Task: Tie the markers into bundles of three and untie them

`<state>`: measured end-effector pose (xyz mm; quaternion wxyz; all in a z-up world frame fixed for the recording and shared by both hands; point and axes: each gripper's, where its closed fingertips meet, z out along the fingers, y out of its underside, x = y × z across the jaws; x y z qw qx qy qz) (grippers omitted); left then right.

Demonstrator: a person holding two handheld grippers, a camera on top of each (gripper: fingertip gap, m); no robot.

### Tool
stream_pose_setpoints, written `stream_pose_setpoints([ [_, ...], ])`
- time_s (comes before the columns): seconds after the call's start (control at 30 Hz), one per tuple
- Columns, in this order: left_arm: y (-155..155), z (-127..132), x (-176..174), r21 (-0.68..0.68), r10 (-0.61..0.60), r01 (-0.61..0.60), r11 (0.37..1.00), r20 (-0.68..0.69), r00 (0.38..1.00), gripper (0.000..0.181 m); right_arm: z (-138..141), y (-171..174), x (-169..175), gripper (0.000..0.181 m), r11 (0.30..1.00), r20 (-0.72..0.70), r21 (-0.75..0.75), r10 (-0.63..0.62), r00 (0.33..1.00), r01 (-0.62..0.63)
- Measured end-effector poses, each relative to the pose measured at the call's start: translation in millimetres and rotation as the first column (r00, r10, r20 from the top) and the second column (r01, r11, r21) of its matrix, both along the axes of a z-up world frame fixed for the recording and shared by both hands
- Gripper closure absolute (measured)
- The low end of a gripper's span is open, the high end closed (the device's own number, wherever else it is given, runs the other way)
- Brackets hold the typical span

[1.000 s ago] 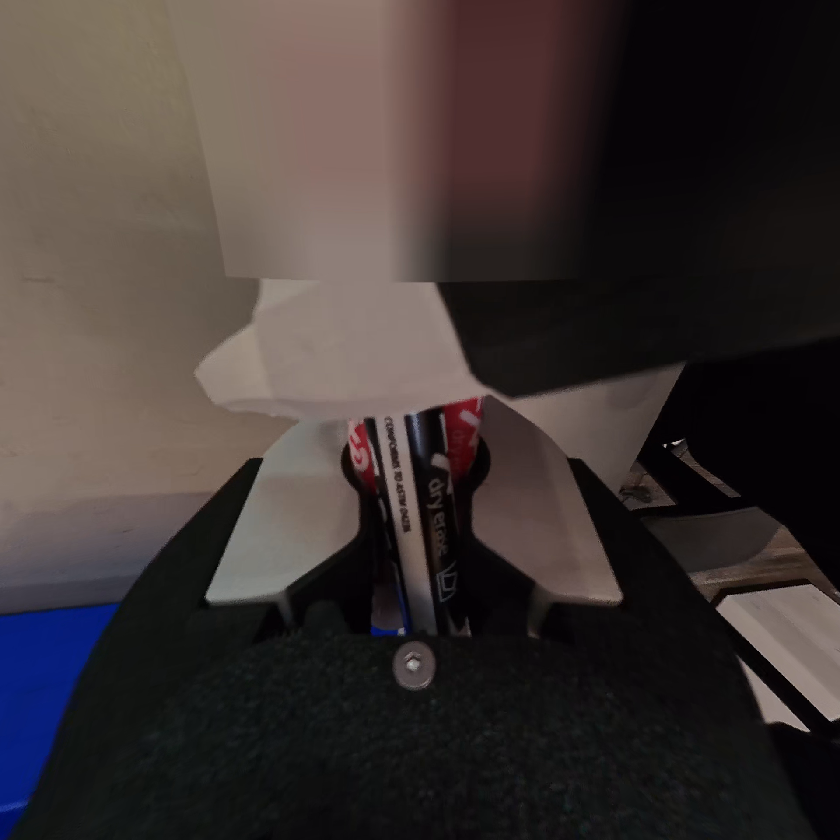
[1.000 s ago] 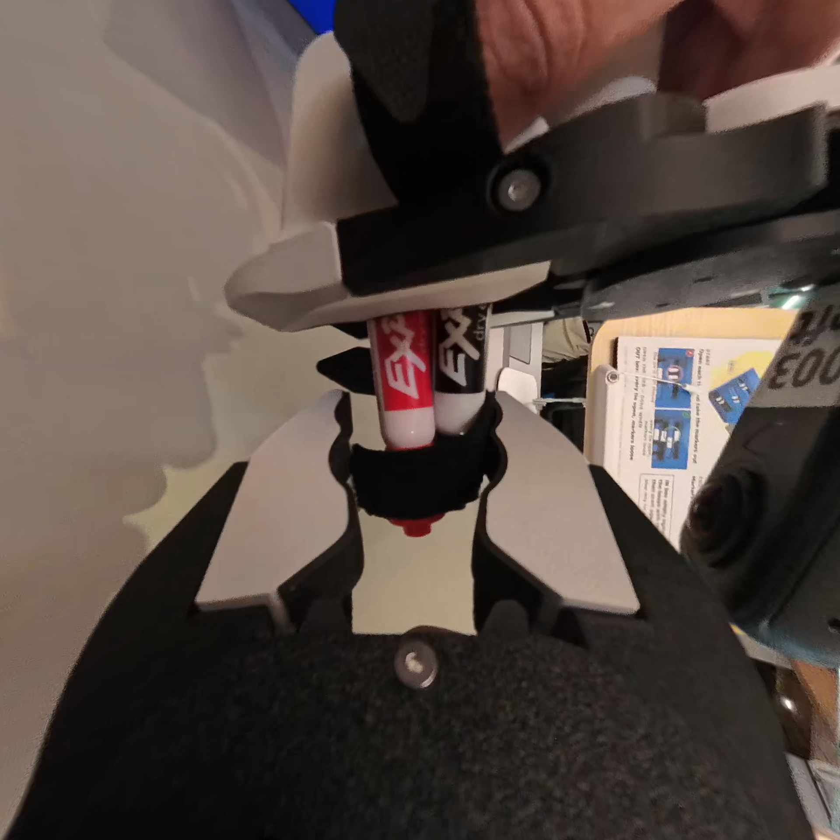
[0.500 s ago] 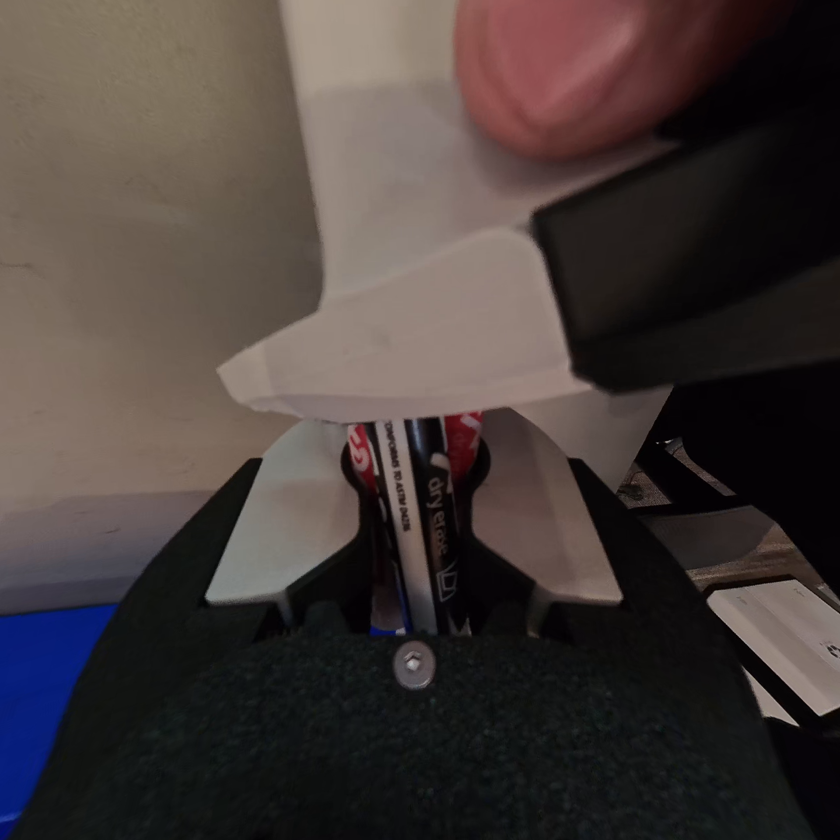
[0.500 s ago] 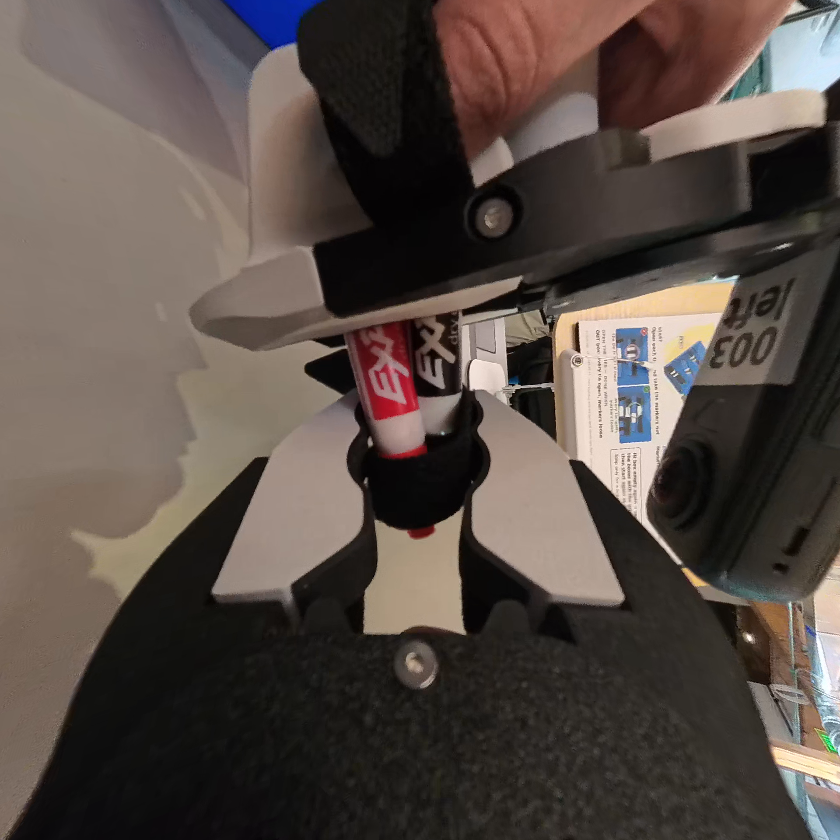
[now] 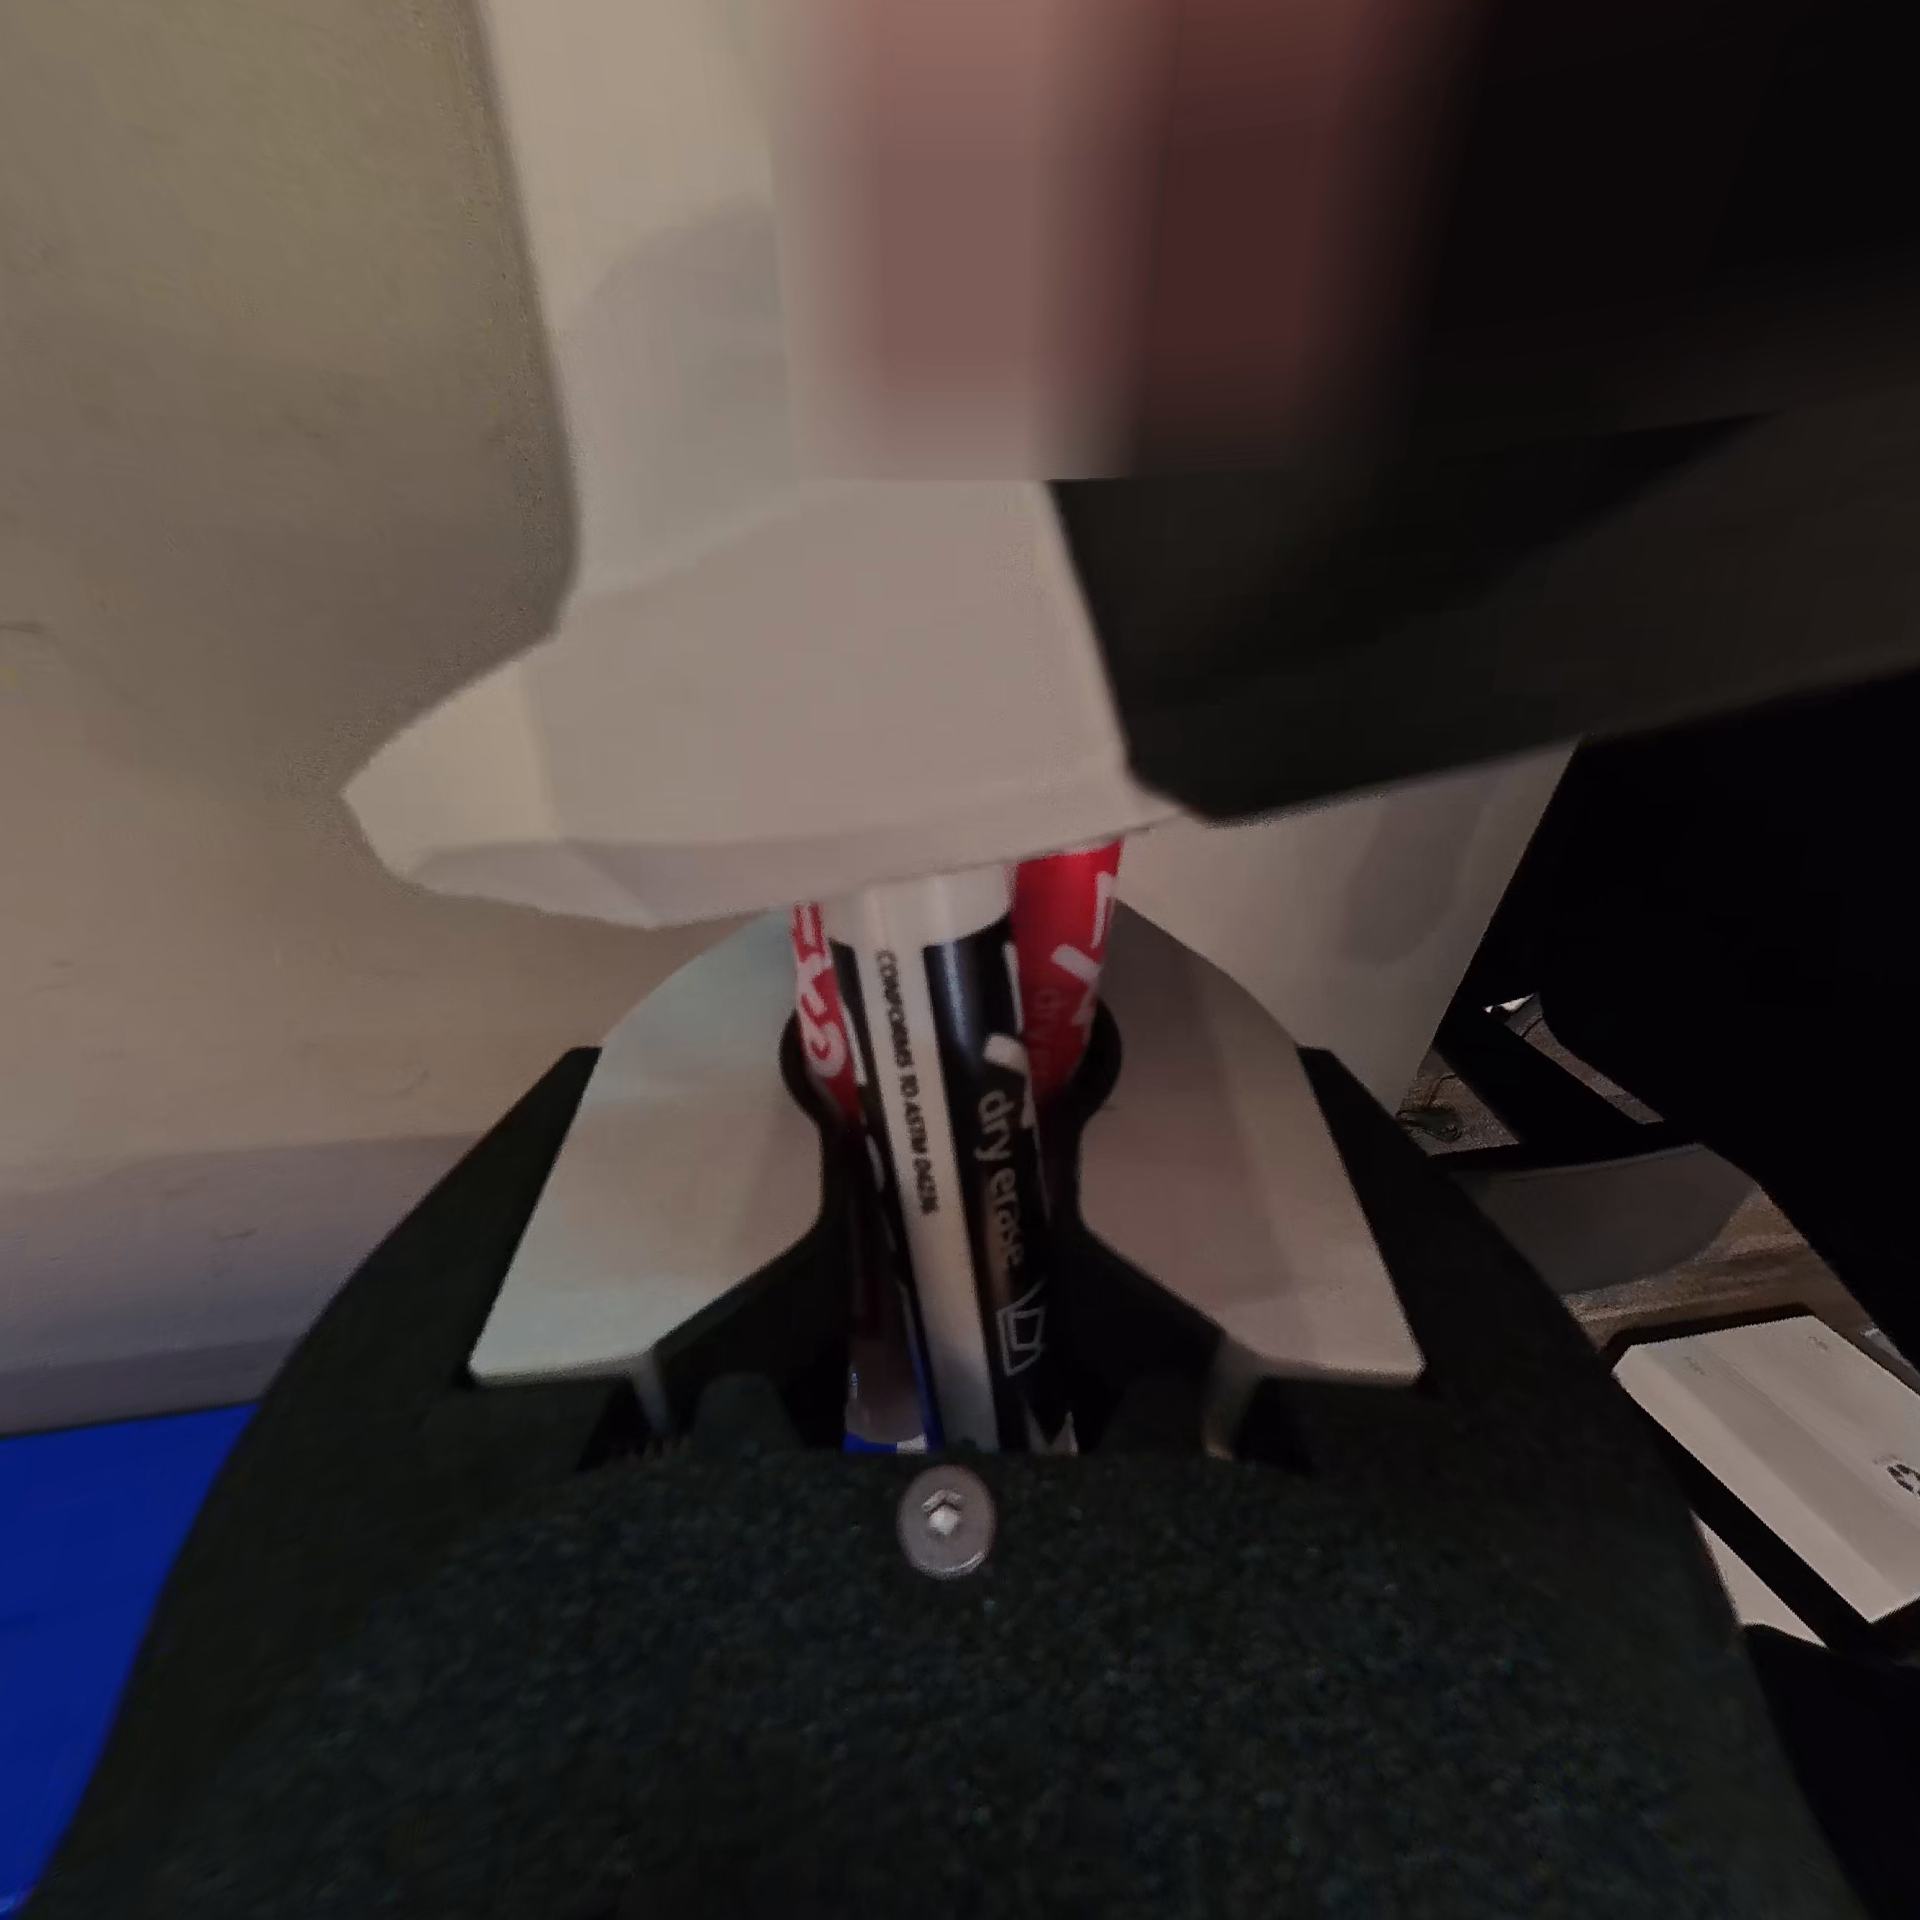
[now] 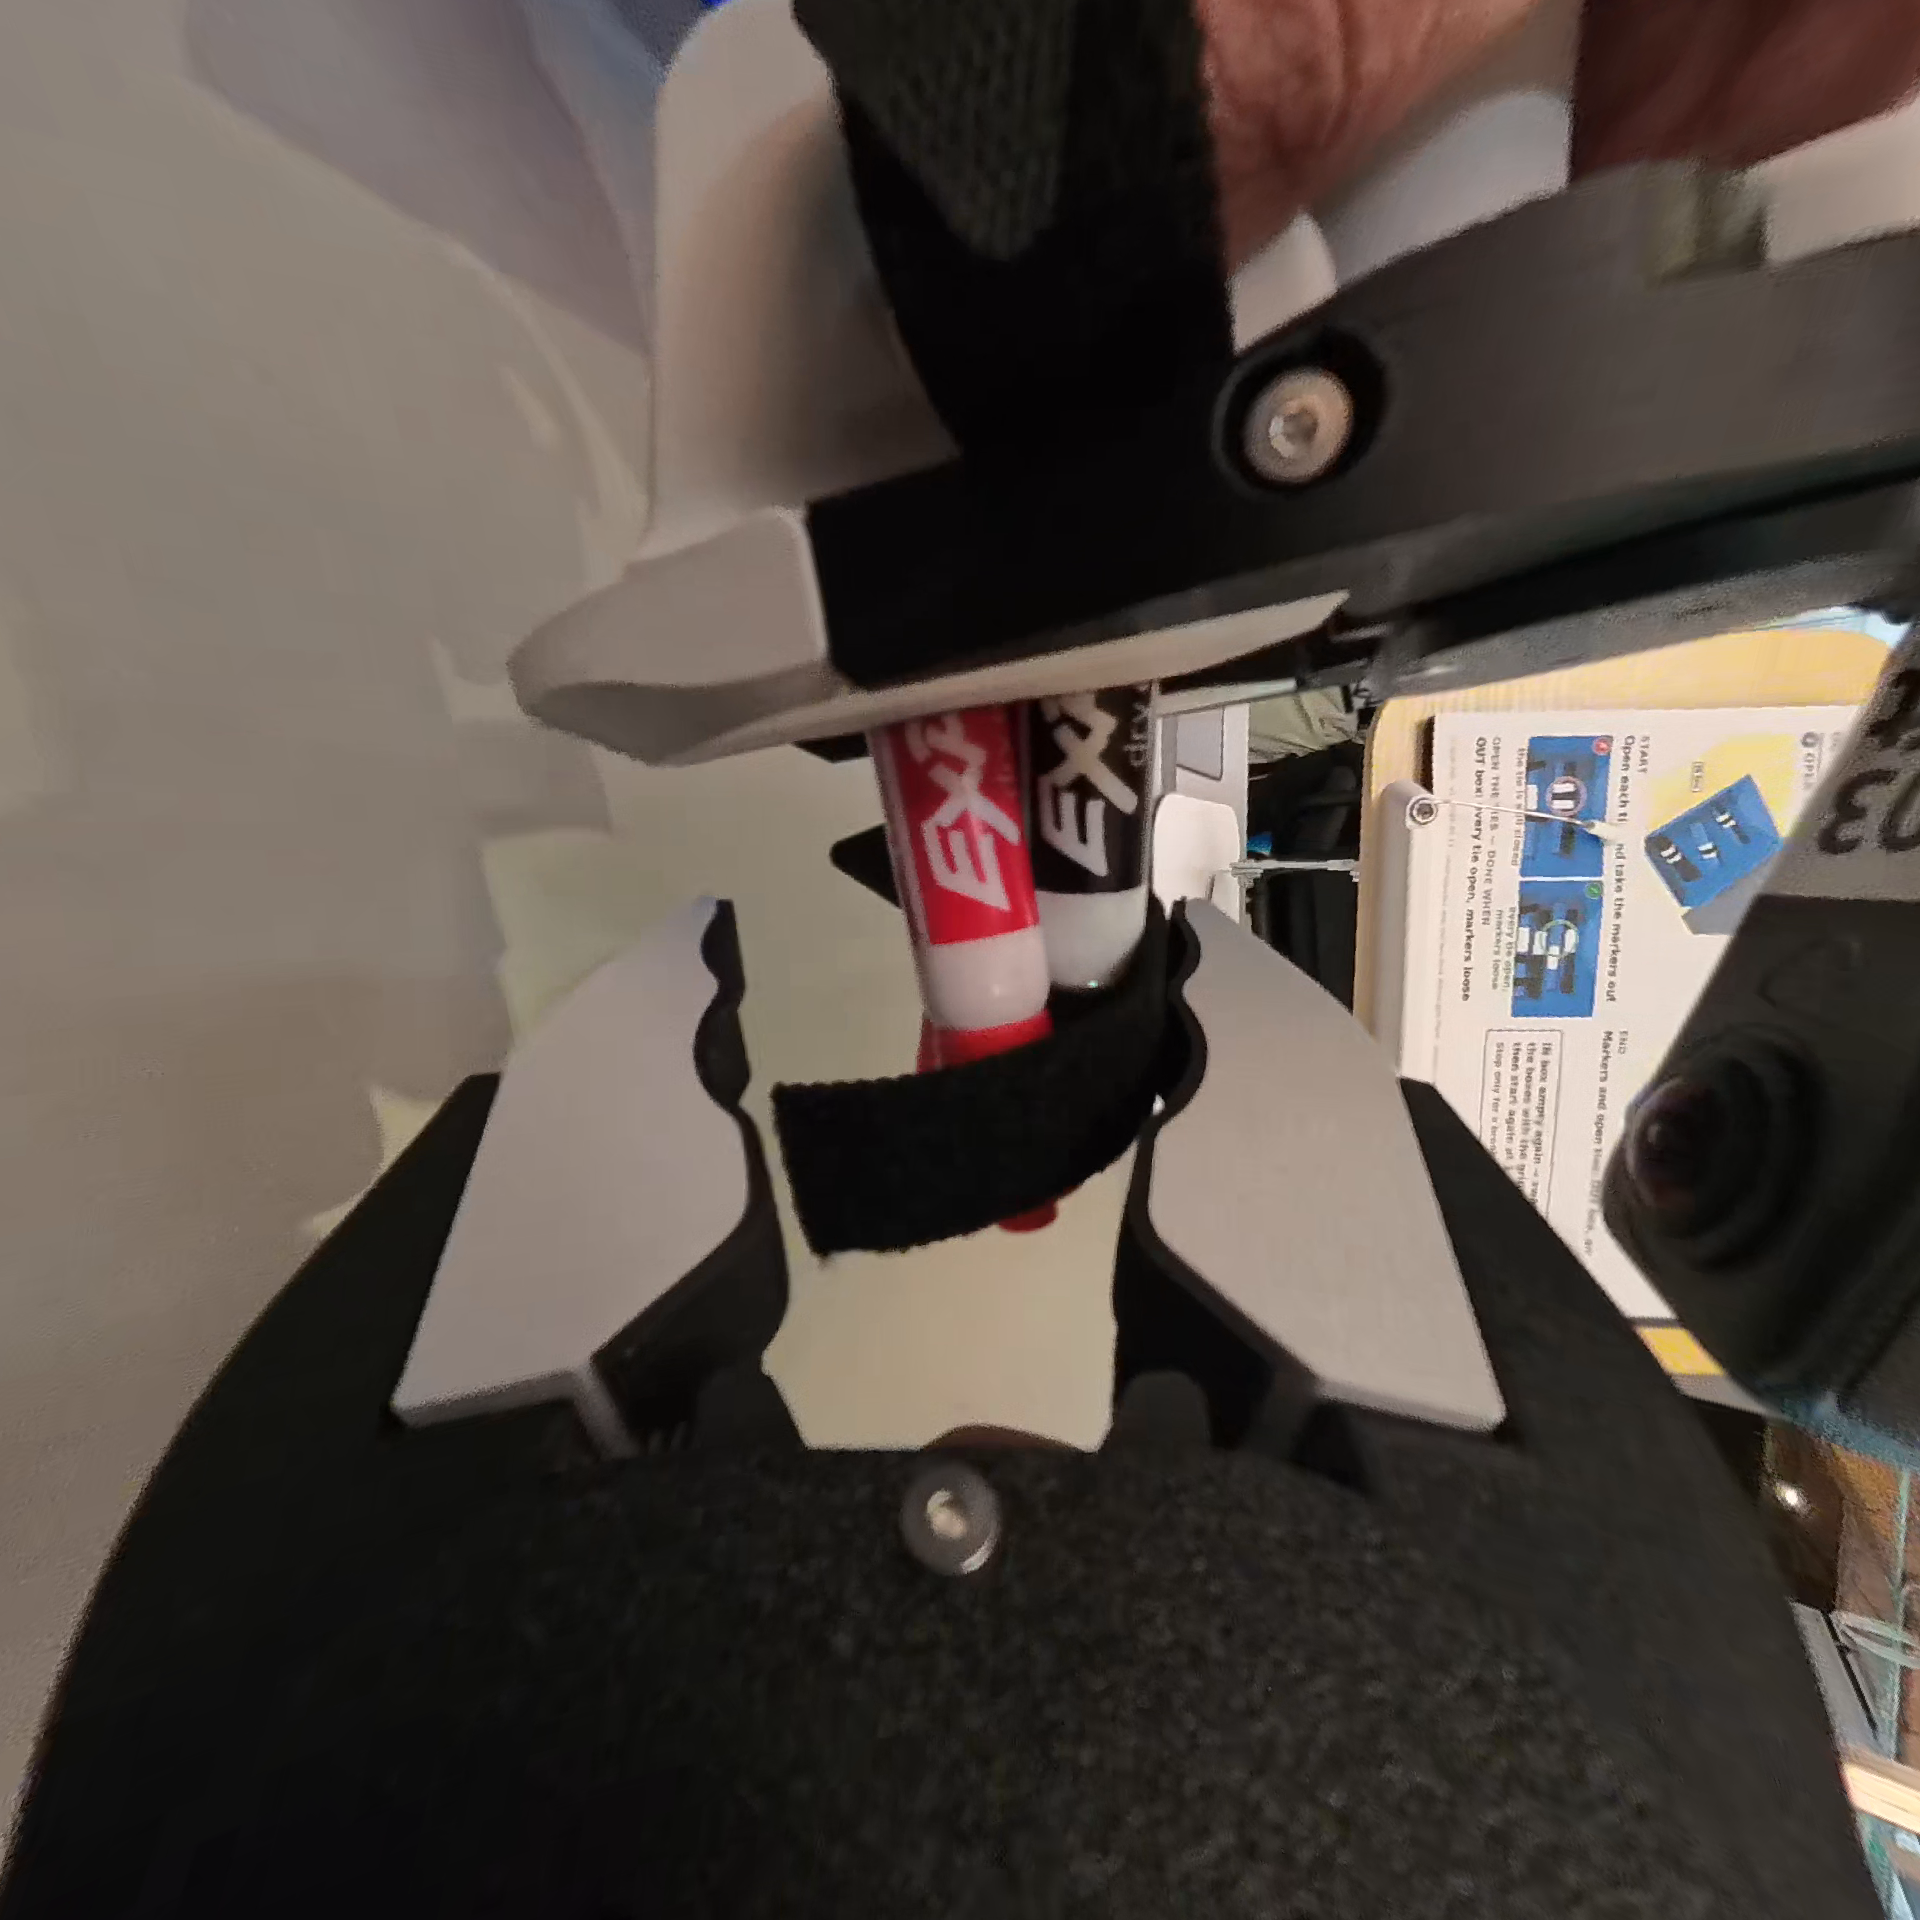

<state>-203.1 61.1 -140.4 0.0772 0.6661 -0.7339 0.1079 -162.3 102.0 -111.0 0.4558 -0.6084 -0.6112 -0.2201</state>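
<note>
Red and black markers (image 5: 961,1122) sit squeezed tight between the two fingers of the left gripper (image 5: 951,1049) — it is clamped on the bundle, and the pens run straight up the middle of the left wrist view. In the right wrist view the same markers (image 6: 1023,862) poke down out of the left gripper, a red one (image 6: 951,862) beside a black one (image 6: 1091,821). A black strap (image 6: 966,1132) curls around their bottom ends, and one end of it hangs loose on the left side. The right gripper (image 6: 951,935) has its fingers spread apart, one on each side of the pens. The strap touches the finger (image 6: 1299,1143) on the picture's right; the other finger (image 6: 582,1174) is clear of it. A hand (image 6: 1507,83) holds the left gripper from above. Off to the right is a paper sheet (image 6: 1538,935) with blue pictures — and a round black camera (image 6: 1766,1143) in front of it.
</note>
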Motion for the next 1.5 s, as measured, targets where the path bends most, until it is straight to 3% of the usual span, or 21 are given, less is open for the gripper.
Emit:
stream_pose_setpoints([
  [0.13,1,0,-1,-0.002,0.005,-0.005,1.000,-0.001,1.000,0.139,-2,-7,-2,0.095,0.999,0.001,-0.045,0.013,1.000,-0.013],
  [0.4,3,-2,-1,0.009,0.001,-0.001,1.000,-0.006,1.000,0.140,9,-26,-14,0.085,0.978,-0.160,-0.163,0.100,0.982,-0.127],
  [0.6,0,-1,-1,0.000,-0.006,0.006,1.000,0.006,1.000,0.140,24,-32,-15,0.104,0.955,-0.346,-0.194,0.146,0.927,-0.222],
  [0.93,-3,3,-2,0.005,-0.023,0.023,1.000,0.015,1.000,0.139,30,-36,-12,0.115,0.886,-0.603,-0.284,0.131,0.787,-0.366],
  [1.1,-7,5,-2,-0.003,-0.039,0.039,0.999,0.021,0.999,0.139,32,-35,-9,0.129,0.874,-0.647,-0.261,0.156,0.746,-0.410],
  [1.3,-9,6,1,-0.010,-0.040,0.040,0.999,0.033,0.999,0.139,19,-26,-9,0.124,0.914,-0.563,-0.229,0.156,0.811,-0.335],
  [1.5,-9,5,-1,-0.010,-0.042,0.042,0.999,0.034,0.999,0.139,17,-25,-8,0.123,0.902,-0.631,-0.255,0.117,0.767,-0.348],
])
